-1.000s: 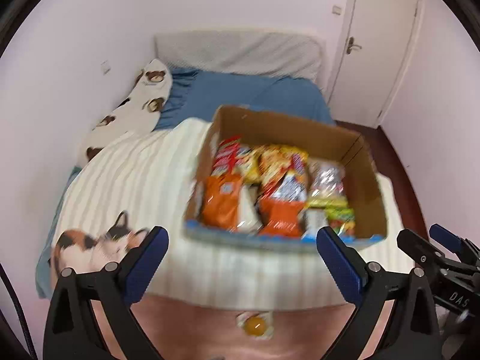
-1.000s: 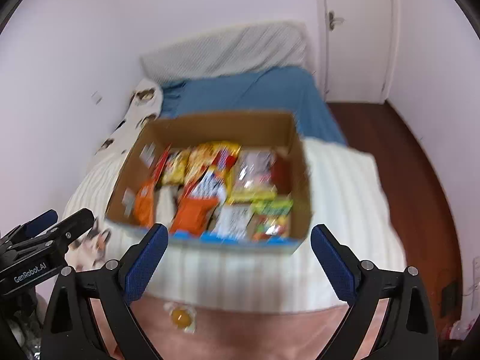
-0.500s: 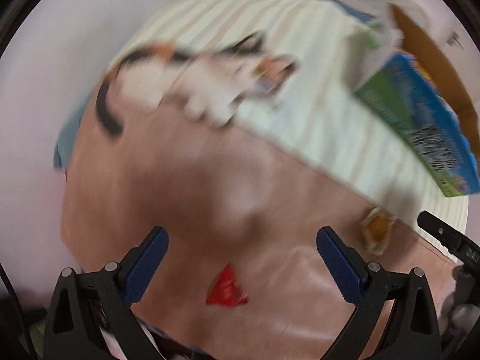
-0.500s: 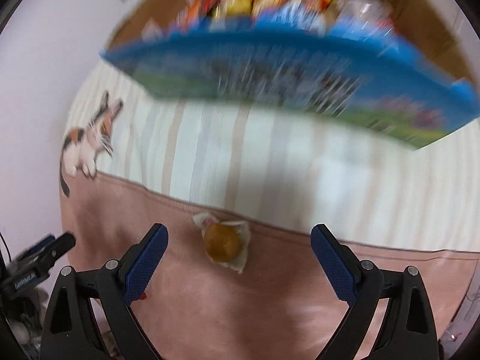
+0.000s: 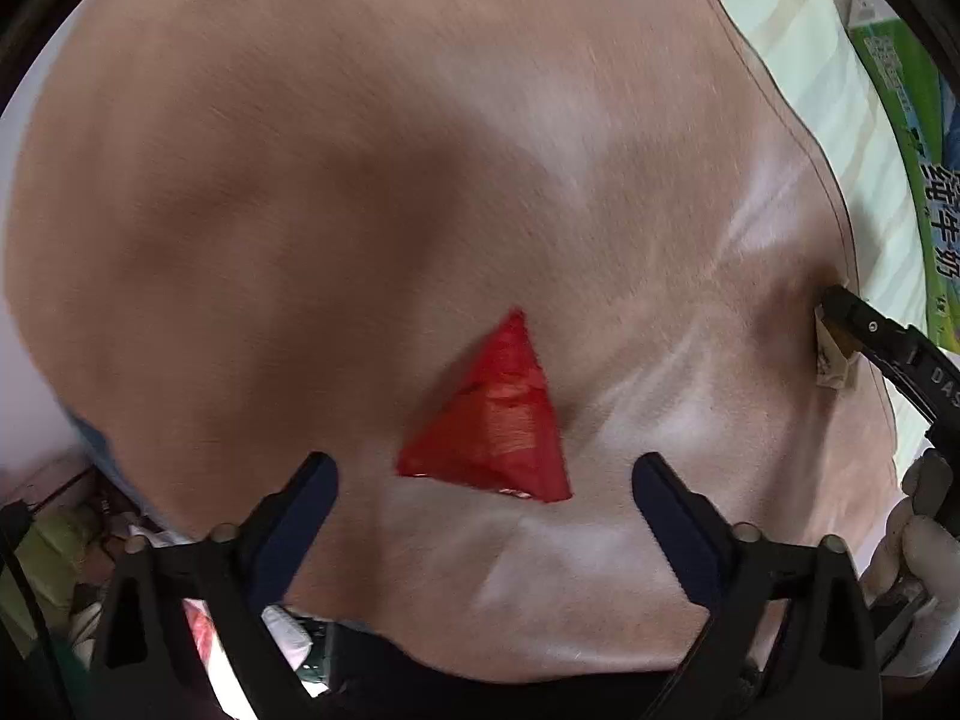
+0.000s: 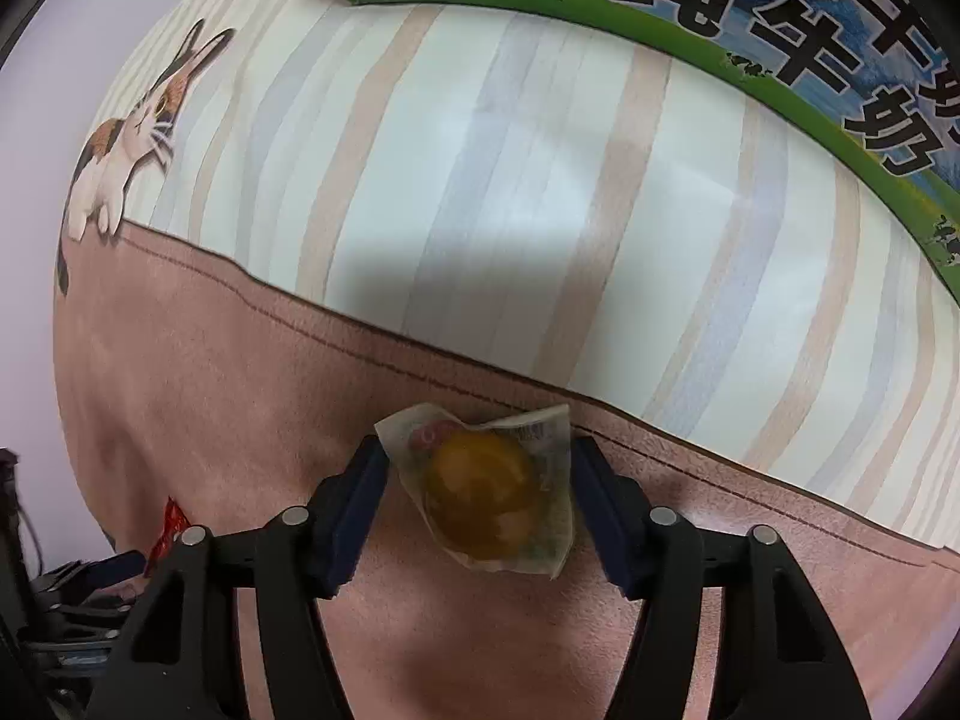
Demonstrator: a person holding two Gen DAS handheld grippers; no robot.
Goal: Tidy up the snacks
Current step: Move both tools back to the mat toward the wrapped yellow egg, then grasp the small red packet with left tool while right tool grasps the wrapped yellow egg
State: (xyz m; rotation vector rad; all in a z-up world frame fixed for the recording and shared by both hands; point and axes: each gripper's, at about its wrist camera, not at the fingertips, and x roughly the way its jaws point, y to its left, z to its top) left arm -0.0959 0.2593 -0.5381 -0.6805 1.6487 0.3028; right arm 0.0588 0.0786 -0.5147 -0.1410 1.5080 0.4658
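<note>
A red triangular snack packet (image 5: 495,420) lies on the pink blanket (image 5: 360,180), just ahead of my open, empty left gripper (image 5: 483,480). A clear wrapped snack with an orange-yellow filling (image 6: 486,489) lies on the blanket between the blue pads of my right gripper (image 6: 477,495); the jaws stand open around it, close to its edges. The same wrapped snack (image 5: 831,354) shows in the left wrist view with a right fingertip (image 5: 840,306) beside it. The red packet (image 6: 168,525) shows at the left in the right wrist view.
The green and blue printed side of the cardboard snack box (image 6: 780,30) stands on the striped sheet (image 6: 540,210) beyond the wrapped snack; it also shows in the left wrist view (image 5: 906,150). A cat print (image 6: 126,138) marks the sheet's left. Clutter lies below the bed edge (image 5: 60,570).
Both grippers have dropped from a high view over the box down to the blanket. The left now faces the red packet; the right now straddles the wrapped snack with narrower jaws.
</note>
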